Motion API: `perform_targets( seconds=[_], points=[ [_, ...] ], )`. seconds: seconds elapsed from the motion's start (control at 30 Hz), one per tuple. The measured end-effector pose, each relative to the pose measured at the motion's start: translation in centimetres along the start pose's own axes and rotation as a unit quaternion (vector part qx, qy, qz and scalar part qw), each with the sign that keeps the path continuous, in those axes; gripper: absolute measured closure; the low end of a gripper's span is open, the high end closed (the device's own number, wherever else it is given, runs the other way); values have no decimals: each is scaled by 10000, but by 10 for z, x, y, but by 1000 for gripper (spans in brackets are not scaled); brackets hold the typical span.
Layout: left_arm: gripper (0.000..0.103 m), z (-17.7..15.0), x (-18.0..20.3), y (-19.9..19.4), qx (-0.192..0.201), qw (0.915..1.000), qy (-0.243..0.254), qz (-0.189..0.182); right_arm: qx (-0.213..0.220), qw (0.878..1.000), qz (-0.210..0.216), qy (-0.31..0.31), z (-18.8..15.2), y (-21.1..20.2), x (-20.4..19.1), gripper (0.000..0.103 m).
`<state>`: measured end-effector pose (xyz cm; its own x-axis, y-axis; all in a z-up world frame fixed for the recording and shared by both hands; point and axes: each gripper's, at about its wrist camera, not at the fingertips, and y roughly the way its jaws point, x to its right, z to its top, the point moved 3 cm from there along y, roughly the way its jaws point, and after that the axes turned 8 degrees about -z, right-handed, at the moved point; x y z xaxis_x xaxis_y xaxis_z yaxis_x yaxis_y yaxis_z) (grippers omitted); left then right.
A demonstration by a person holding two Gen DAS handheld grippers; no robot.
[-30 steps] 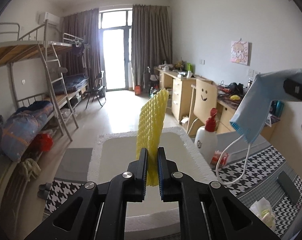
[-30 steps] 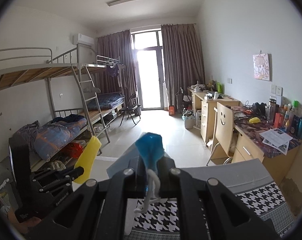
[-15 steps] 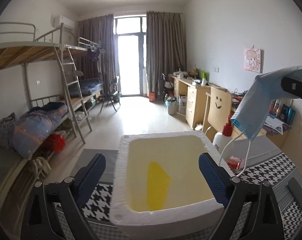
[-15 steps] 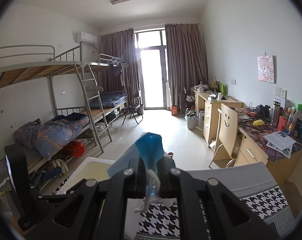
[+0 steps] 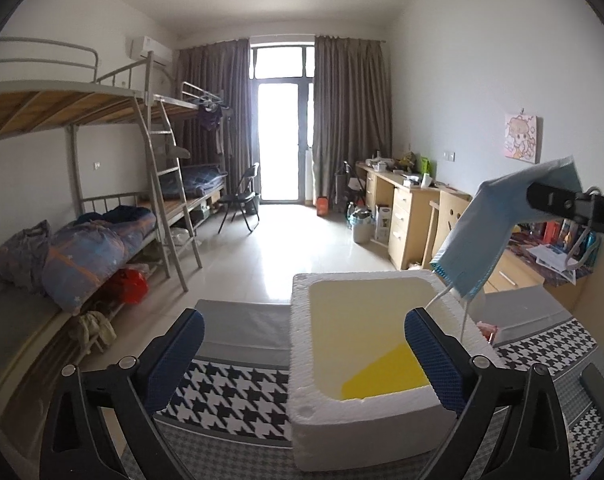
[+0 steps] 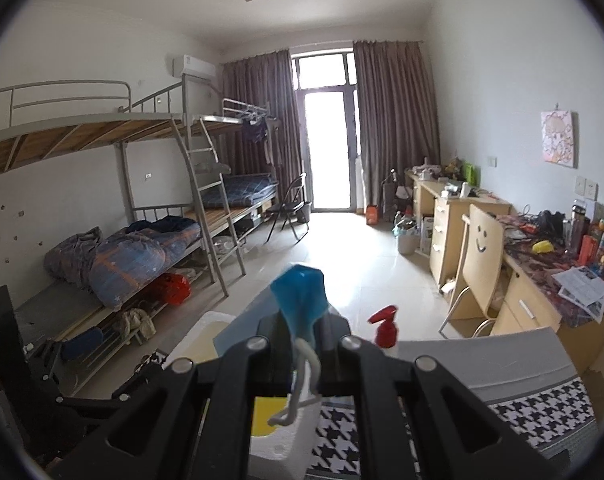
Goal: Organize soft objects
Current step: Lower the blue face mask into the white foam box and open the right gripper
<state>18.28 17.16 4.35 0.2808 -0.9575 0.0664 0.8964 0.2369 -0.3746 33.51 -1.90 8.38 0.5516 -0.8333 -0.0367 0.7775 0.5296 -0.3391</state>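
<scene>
My left gripper (image 5: 303, 354) stands wide, its jaws having just been opening, with nothing between the blue pads (image 5: 178, 354). It hangs over the near left part of the white foam box (image 5: 302, 360), which sits on a houndstooth cloth (image 5: 230, 396). The yellow foam net (image 5: 385, 374) lies flat on the box floor, toward the near right corner, partly hidden behind my right-hand pad. My right gripper (image 6: 300, 330) is clamped on a blue face mask (image 6: 300, 298); a fold of it bulges above the closed jaws and a white ear loop (image 6: 298, 392) dangles below. From the left wrist view the mask (image 5: 497, 232) hangs from that gripper (image 5: 557, 202) above the box's far right corner, ear loops trailing toward the rim; whether they touch it I cannot tell. A red-capped spray bottle (image 6: 385, 326) stands beyond the box, on the right. Bunk beds (image 5: 102, 184) line the left wall, desks (image 6: 453, 216) the right.
</scene>
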Motion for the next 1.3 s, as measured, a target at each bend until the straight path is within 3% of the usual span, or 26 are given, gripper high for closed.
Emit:
perform_targets(
  seconds=[0.3,1.13,1.17,1.3],
  points=[
    [2,-9,-15,-4,-2,9998,-140,142,-333,9992,203,-3,-9,22,-14,92],
    [2,-18,-32,-4,-101,9995,-280,123,-1105,9908,74,-772,-47,63,-48,91],
    [2,-18,-32,-4,-107,9995,-264,109,-1133,9904,74,-792,-48,64,-50,88],
    [2,-18,-33,-3,-112,9996,-255,104,-1144,9904,76,-768,-48,66,-49,48]
  ],
)
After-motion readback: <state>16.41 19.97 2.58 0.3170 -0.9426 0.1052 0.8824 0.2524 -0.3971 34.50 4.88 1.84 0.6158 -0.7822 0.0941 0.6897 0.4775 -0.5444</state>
